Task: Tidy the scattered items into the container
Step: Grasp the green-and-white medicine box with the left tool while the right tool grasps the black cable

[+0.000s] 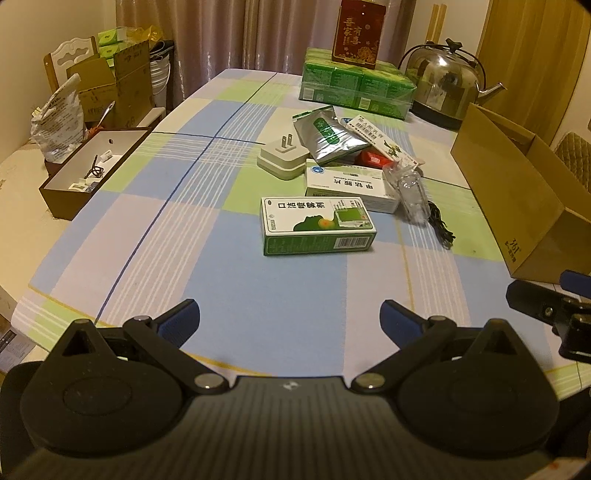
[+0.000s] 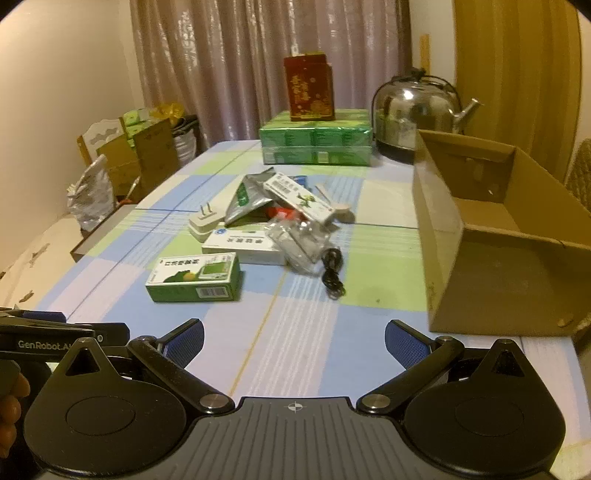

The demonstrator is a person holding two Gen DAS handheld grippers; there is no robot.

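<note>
A pile of items lies mid-table: a green and white medicine box (image 1: 317, 225) (image 2: 194, 277) nearest, a white medicine box (image 1: 351, 186) (image 2: 243, 245), a white plug adapter (image 1: 282, 158) (image 2: 205, 221), a silver foil pouch (image 1: 328, 136) (image 2: 247, 197), a clear plastic bag (image 1: 412, 188) (image 2: 301, 242) and a black cable (image 1: 439, 223) (image 2: 332, 271). An open cardboard box (image 1: 517, 199) (image 2: 491, 236) stands at the right. My left gripper (image 1: 290, 321) is open and empty, well short of the pile. My right gripper (image 2: 294, 341) is open and empty beside the box.
A stack of green packs (image 1: 354, 86) (image 2: 316, 142) with a red box (image 1: 358, 33) on top and a steel kettle (image 1: 443, 81) (image 2: 417, 114) stand at the far end. A brown tray (image 1: 88, 173) of small parts sits at the left edge.
</note>
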